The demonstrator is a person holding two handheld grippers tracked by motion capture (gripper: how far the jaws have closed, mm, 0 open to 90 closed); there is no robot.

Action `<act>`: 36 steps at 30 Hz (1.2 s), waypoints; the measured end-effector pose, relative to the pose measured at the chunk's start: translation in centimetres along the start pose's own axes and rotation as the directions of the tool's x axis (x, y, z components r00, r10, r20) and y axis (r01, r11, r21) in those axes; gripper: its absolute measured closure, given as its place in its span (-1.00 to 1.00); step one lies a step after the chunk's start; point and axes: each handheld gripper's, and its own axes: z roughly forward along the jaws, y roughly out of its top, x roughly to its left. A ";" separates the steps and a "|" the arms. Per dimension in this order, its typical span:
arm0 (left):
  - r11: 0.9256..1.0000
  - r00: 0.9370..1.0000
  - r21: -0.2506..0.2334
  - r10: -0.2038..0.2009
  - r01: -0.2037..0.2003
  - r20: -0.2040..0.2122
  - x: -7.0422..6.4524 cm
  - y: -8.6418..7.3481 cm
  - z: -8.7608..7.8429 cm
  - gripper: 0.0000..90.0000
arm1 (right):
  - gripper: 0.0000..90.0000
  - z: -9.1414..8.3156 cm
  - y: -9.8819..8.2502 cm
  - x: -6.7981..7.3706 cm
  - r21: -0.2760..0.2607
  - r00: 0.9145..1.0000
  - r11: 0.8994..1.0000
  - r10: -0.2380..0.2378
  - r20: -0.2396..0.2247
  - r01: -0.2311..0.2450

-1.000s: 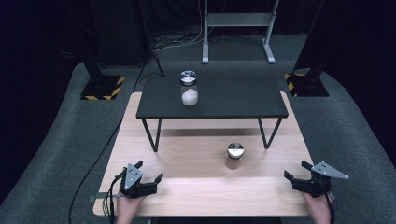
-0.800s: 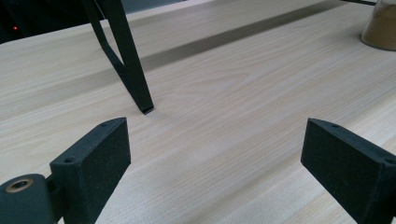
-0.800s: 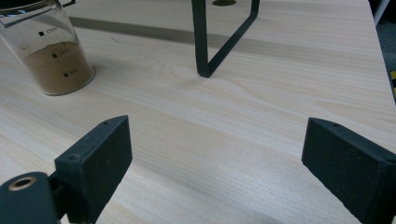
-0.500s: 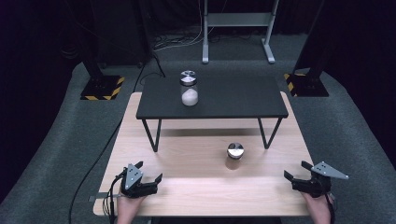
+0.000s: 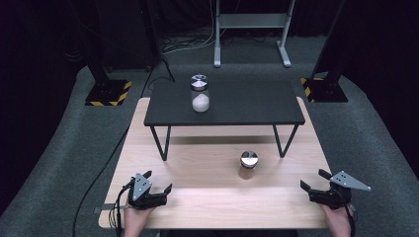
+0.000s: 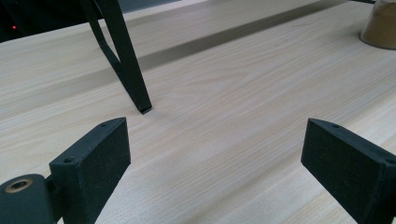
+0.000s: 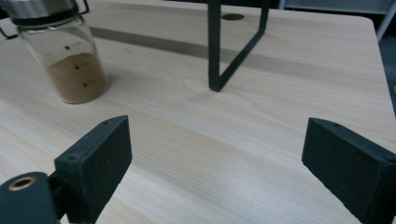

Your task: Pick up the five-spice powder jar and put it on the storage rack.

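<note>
left tool [image 5: 157, 190]: resting on the near left of the worktop [image 5: 212, 207], jaws spread wide, nothing between them. In the left gripper view only bare wood lies between the pads.
right tool [image 5: 316, 182]: near right corner of the worktop, jaws spread wide, nothing gripped. Right gripper view confirms bare wood between the pads.
brown jar [image 5: 248, 165]: glass, metal lid, brown powder in the bottom part. Stands upright on the worktop, in front of the black shelf [image 5: 247, 106], between the two tools but nearer the right one. Apart from both.
white jar [image 5: 200, 94]: same type, white powder, upright on top of the black shelf toward its left side. Well apart from both tools.
step in hand: my read is start position, reach not yet begun. Brown jar is the likely first target, and the right tool has the shorter path.
approach: come in level, jaws straddling the glass body below the lid, centre the jar before clenching. Glass is smooth and round, so grip mid-body, not the lid rim.
risk: shelf leg [image 7: 233, 51] stands close behind the jar. Keep the far jaw off it. A nudge before clenching could tip the jar.
lift: straight up first, keep it upright, powder shifts.
writing: no brand or label readable. A few small dark marks on the glass in the right gripper view, too small to read.
</note>
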 end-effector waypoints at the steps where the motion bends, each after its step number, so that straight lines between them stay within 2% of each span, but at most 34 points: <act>1: 1.000 1.000 -0.001 -0.001 0.001 0.000 0.0 0.0 0.0 -0.83 | -0.85 -0.1 0.1 0.2 -0.005 1.000 1.000 -0.008 -0.003 0.008; 7: 1.000 1.000 -0.006 -0.007 0.007 -0.004 0.0 -0.1 -0.1 -0.83 | -0.84 -0.3 1.5 1.0 -0.034 0.997 0.998 -0.058 -0.048 0.057; 11: 1.000 1.000 -0.003 -0.006 0.006 -0.003 -0.1 -0.1 -0.1 -0.84 | -0.83 0.1 2.9 1.4 -0.022 0.992 0.996 -0.090 -0.087 0.089; 15: 1.000 1.000 -0.001 -0.006 0.006 -0.004 -0.1 0.0 -0.1 -0.84 | -0.83 0.9 4.1 1.5 -0.002 0.984 0.993 -0.115 -0.139 0.116; 17: 1.000 1.000 -0.001 -0.010 0.010 -0.005 -0.1 0.0 -0.1 -0.84 | -0.84 1.4 4.8 1.3 0.010 0.977 0.992 -0.120 -0.176 0.123; 20: 1.000 1.000 -0.001 -0.009 0.009 -0.006 -0.1 0.0 -0.1 -0.84 | -0.84 2.0 5.7 1.5 0.020 0.968 0.989 -0.141 -0.208 0.148; 28: 1.000 1.000 0.002 -0.009 0.009 -0.002 0.0 0.0 0.0 -0.84 | -0.85 4.2 7.4 2.3 0.053 0.950 0.982 -0.164 -0.265 0.184; 36: 1.000 1.000 0.002 -0.008 0.008 -0.001 0.0 0.0 0.0 -0.84 | -0.88 6.3 8.3 3.3 0.085 0.939 0.975 -0.173 -0.298 0.206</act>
